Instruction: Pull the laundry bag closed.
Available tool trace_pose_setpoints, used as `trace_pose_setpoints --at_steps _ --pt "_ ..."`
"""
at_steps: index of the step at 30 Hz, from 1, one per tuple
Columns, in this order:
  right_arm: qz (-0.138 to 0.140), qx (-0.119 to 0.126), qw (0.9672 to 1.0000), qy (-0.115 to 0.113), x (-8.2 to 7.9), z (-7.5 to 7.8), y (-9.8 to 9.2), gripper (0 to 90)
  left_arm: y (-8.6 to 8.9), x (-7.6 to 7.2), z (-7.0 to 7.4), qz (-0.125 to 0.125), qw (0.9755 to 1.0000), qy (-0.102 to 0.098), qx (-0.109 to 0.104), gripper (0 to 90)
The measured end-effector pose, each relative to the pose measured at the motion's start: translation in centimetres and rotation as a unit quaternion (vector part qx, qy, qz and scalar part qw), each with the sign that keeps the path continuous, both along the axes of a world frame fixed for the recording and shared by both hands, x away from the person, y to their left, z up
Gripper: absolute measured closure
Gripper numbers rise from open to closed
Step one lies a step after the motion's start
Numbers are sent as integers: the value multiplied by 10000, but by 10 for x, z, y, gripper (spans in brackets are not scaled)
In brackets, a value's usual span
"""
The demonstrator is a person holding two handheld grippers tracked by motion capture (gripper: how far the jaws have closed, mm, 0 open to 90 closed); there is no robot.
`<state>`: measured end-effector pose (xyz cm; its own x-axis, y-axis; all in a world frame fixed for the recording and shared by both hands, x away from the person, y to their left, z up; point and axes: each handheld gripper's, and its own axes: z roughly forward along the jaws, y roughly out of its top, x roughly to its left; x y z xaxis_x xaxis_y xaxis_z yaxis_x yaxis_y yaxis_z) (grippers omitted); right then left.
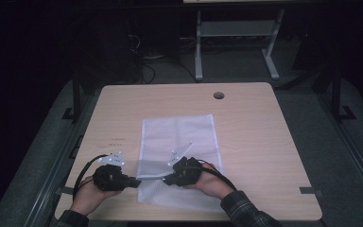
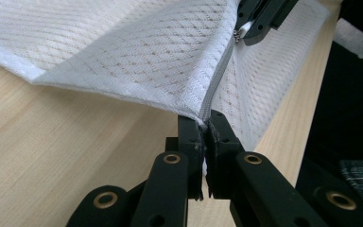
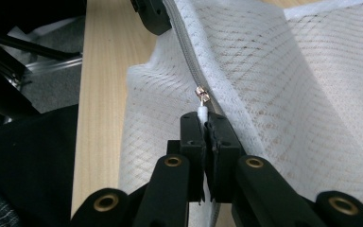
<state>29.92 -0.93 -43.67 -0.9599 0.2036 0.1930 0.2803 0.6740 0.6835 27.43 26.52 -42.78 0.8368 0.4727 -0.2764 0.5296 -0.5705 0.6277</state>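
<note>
White mesh bag (image 2: 137,52) between both jaws

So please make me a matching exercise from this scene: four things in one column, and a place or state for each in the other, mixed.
Things:
1. white mesh zipper bag
2. left gripper
3. right gripper
4. round hole in the light wooden table

Places or states:
A. jaws shut on the white zipper pull tab
B. near the table's far edge
C. lies on the table, near edge lifted
D. jaws shut on the bag's zipper end

Pairs: 1-C, 2-D, 3-A, 4-B
</note>
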Motion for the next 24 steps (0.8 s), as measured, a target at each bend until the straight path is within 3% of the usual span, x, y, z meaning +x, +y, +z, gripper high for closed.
trace_pose_setpoints --at_steps 24 --pt "-76 -92 9999 19 -1 -1 -15 861 4 0 0 92 9999 59 37 861"
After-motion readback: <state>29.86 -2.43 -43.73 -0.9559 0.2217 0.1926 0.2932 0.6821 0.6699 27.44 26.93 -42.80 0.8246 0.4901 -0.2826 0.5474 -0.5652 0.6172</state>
